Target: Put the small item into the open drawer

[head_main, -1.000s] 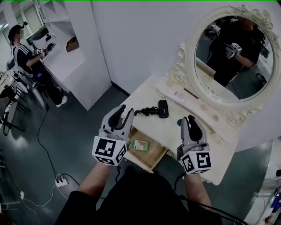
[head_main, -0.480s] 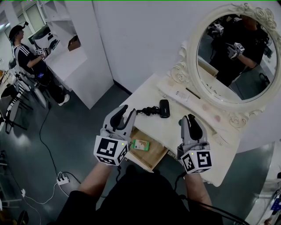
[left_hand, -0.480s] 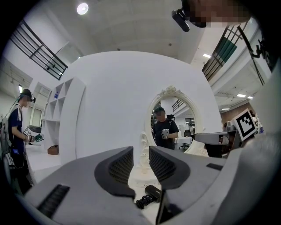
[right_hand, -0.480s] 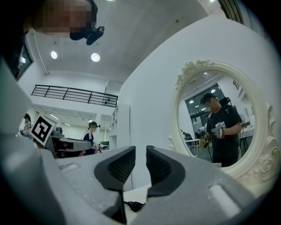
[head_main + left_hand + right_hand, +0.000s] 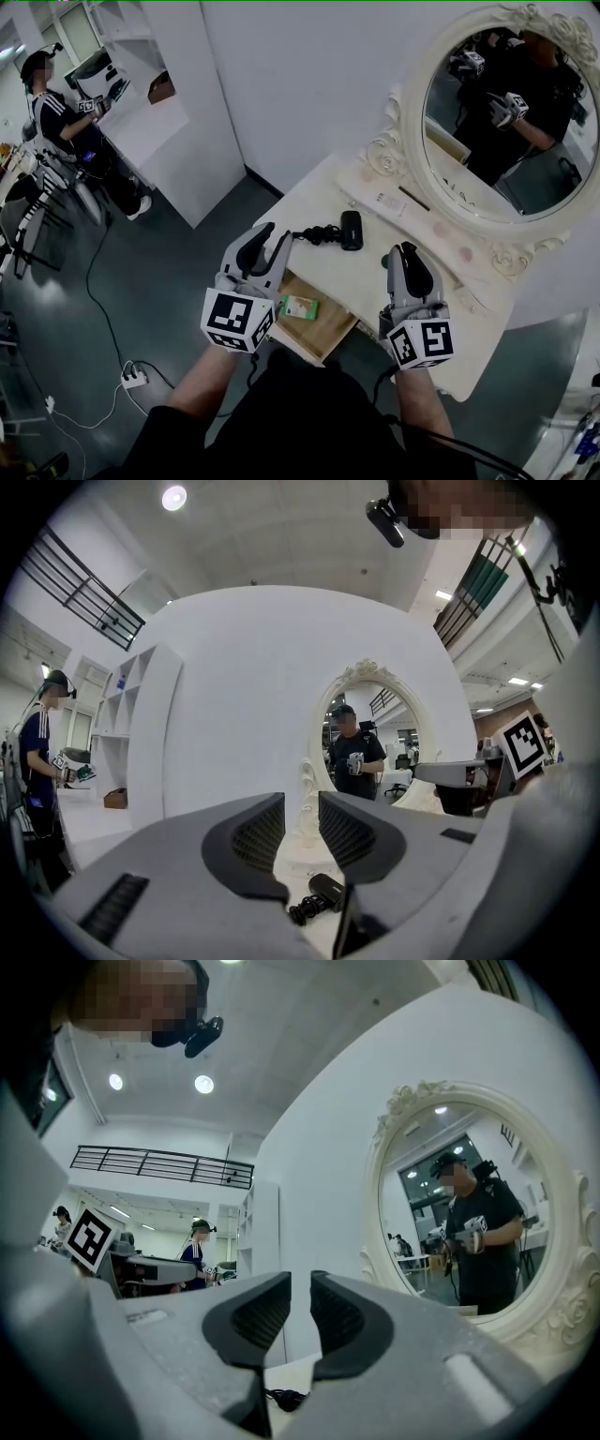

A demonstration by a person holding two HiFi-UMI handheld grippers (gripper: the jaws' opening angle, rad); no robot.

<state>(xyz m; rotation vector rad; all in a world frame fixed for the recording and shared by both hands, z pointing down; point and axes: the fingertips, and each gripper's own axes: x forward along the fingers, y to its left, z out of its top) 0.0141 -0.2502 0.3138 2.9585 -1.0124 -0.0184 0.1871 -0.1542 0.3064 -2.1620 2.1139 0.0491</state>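
Almost nothing has moved since the earlier frame: both tools hover where they were, and the contents of the drawer lie as before.

A white counter [image 5: 361, 274] stands against the wall and carries an oval mirror [image 5: 506, 112] along its back edge. Below its front edge the open drawer [image 5: 328, 326] is pulled out toward the person. The left tool [image 5: 273, 240] hangs over the drawer's left end, clenched and empty. The right tool [image 5: 401, 253] hangs over the counter's front right part; its jaws are closing, with a narrow gap left and nothing between them. A black device with a coiled cord [image 5: 349, 231] lies near the counter's left corner, just behind the drawer. The small item [image 5: 299, 307], a green and white packet, already lies inside the drawer, in its left part.

The placing looks done, so the risk lies in what follows. If the left tool drops or swings while over the drawer, it could strike the drawer's rim or shove the packet. A careless sweep could also snag the cord and drag the black device over the front edge into the drawer.
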